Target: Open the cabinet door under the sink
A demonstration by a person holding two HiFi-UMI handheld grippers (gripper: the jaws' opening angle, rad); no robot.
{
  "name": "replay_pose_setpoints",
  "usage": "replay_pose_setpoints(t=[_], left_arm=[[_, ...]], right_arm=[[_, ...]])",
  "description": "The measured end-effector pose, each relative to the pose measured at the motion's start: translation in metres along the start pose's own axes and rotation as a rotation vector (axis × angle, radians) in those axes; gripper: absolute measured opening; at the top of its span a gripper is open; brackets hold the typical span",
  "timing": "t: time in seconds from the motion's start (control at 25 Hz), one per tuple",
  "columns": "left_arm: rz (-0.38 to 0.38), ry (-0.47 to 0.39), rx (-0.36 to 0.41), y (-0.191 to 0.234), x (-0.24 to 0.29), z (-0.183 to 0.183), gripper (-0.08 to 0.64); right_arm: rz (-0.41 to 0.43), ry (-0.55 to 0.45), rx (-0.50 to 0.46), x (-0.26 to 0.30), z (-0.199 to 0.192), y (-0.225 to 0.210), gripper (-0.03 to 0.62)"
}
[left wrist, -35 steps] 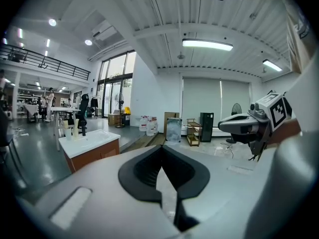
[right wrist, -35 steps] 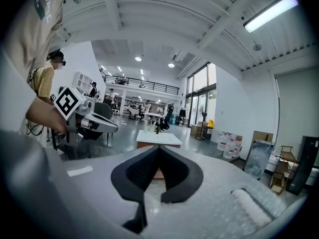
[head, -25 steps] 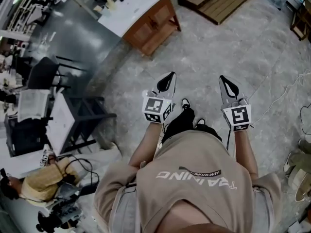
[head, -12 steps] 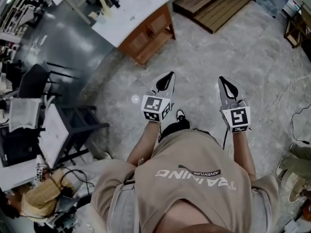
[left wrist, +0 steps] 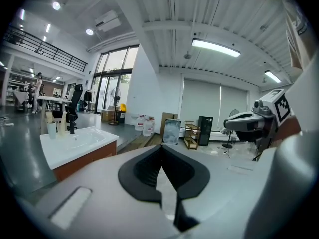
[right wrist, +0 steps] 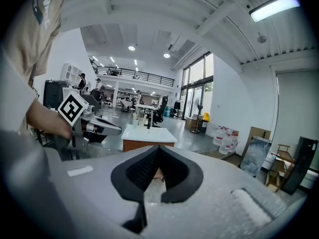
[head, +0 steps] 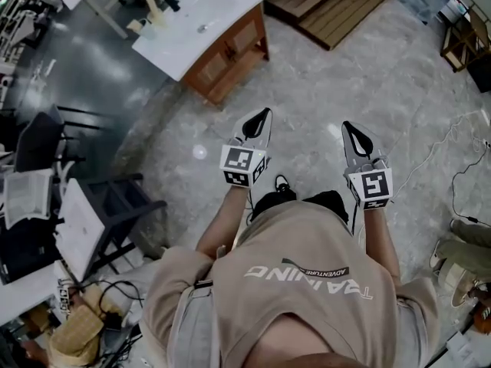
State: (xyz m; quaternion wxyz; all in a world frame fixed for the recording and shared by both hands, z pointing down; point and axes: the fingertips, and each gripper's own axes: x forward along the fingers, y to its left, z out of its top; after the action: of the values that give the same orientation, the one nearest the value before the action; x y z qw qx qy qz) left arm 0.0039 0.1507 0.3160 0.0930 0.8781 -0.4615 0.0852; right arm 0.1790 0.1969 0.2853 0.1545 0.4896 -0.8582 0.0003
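The sink cabinet has a white basin top and brown wooden doors, which look closed. It stands on the floor some way ahead and to the left of both grippers. My left gripper is held out in front of the person, shut and empty. My right gripper is beside it, also shut and empty. In the left gripper view the cabinet lies at the left beyond the shut left gripper. The right gripper view has the cabinet straight ahead past the shut right gripper.
Wooden pallets lie beyond the cabinet. Black chairs and desks crowd the left side. Cables trail over the floor at the right. Water bottles and a small shelf stand by the far wall.
The person has walked forward. The sink cabinet has come nearer and lower in the head view. Both grippers have stayed shut and side by side.
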Motion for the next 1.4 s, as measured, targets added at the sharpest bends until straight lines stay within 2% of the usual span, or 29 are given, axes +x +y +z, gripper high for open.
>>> replay_pose_setpoints(t=[0.32, 0.52, 0.72, 0.92, 1.12, 1.4], left_arm=[[0.027, 0.008, -0.043, 0.023, 0.014, -0.005, 0.017], [0.073, 0.02, -0.049, 0.028, 0.028, -0.005, 0.017], [0.167, 0.036, -0.037, 0.042, 0.053, 0.002, 0.017], [0.253, 0.014, -0.033, 0.05, 0.09, 0.028, 0.017], [0.35, -0.003, -0.029, 0.052, 0.117, 0.054, 0.018], [0.454, 0.045, -0.04, 0.053, 0.132, 0.05, 0.017]], right_arm=[[0.032, 0.007, -0.018, 0.026, 0.008, -0.005, 0.002], [0.077, 0.02, -0.001, 0.048, -0.003, -0.024, 0.002], [0.138, -0.024, 0.021, 0.091, -0.003, -0.059, 0.002], [0.241, -0.106, -0.062, 0.137, 0.024, -0.092, 0.002], [0.34, -0.102, -0.054, 0.169, 0.018, -0.127, 0.002], [0.448, -0.085, -0.031, 0.197, 0.001, -0.148, 0.002]])
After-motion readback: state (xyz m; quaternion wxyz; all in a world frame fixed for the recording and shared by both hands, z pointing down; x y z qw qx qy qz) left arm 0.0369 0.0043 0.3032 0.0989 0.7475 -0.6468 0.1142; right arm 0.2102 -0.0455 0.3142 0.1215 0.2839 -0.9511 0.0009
